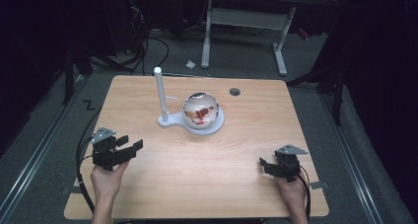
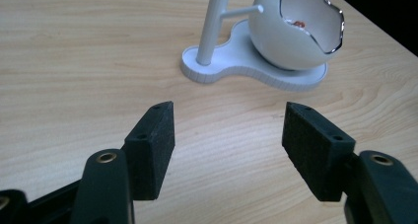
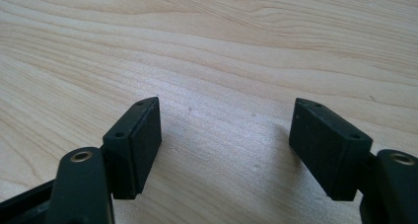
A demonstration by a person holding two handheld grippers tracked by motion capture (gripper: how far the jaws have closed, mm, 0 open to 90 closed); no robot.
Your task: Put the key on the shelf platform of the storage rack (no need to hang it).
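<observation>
Near the counter's (image 1: 197,174) middle, toward its far side, a white egg-shaped bowl (image 1: 200,110) sits on a white stand (image 1: 170,120) beside an upright post. Left gripper (image 1: 129,145) and right gripper (image 1: 264,165) rest well apart near the front edge, jaws wide, holding nothing.

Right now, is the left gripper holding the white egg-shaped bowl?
No, the left gripper is open and empty above the table, apart from the egg-shaped bowl on its white stand.
</observation>
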